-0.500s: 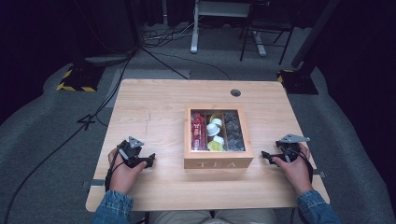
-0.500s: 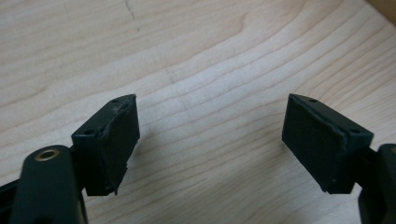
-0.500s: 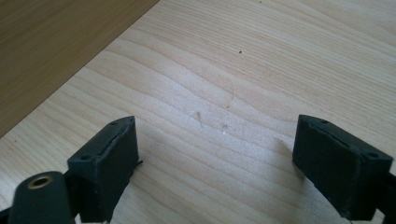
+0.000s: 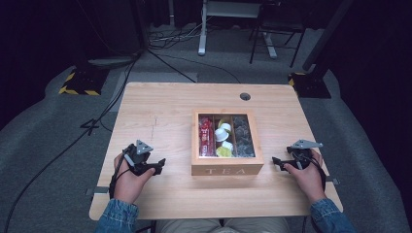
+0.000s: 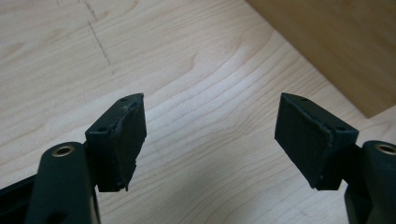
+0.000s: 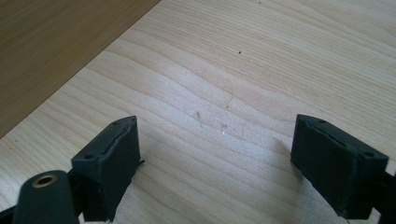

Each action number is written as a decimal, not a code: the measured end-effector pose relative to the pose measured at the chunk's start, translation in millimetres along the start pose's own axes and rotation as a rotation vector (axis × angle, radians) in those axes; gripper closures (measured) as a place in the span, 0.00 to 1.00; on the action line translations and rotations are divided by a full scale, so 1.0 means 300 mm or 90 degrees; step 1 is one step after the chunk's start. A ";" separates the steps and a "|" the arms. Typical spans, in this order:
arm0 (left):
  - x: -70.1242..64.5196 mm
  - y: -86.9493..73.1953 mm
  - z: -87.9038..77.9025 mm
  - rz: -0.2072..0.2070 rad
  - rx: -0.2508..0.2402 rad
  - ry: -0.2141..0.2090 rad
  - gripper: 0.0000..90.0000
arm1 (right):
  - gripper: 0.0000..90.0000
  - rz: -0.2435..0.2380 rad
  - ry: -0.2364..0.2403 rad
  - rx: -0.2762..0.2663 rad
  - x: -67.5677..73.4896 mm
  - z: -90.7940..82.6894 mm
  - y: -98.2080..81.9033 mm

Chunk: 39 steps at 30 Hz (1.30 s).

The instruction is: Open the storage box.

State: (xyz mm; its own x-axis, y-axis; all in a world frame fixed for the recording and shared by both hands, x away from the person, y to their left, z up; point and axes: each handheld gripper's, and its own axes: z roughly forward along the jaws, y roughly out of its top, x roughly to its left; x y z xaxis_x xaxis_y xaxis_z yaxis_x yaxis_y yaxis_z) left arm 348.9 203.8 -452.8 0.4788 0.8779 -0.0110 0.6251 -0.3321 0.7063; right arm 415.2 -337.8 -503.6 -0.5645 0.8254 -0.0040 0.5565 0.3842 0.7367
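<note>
tea box [image 4: 227,167] between both | left hand-held gripper [image 4: 158,164] wide open, empty | right hand-held gripper [image 4: 277,161] likewise

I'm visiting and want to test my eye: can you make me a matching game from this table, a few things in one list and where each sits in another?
Things:
1. tea box
2. left gripper
3. right gripper
4. round hole

Places:
A. far edge of the table
B. right of the box, jaws open
C. middle of the table, "TEA" on its front
D. left of the box, jaws open

Pairs: 1-C, 2-D, 3-B, 4-A
</note>
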 end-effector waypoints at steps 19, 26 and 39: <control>-0.076 0.042 -0.043 0.033 -0.039 -0.078 0.31 | 0.18 0.002 -0.002 -0.001 0.000 -0.001 0.000; -0.123 0.058 -0.045 0.051 -0.053 -0.106 0.32 | 0.18 0.003 -0.002 -0.001 0.000 -0.001 0.000; -0.229 0.069 0.021 0.108 -0.065 -0.184 0.38 | 0.20 0.003 -0.002 -0.002 -0.001 -0.002 -0.001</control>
State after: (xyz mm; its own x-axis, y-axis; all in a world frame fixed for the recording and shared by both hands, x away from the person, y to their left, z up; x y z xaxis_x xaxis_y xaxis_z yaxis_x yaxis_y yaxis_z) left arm 332.8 134.3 -441.8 0.7346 0.6741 -0.0771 0.4641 -0.4164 0.7818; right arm 414.9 -338.2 -503.5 -0.5596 0.8287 -0.0028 0.5569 0.3786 0.7393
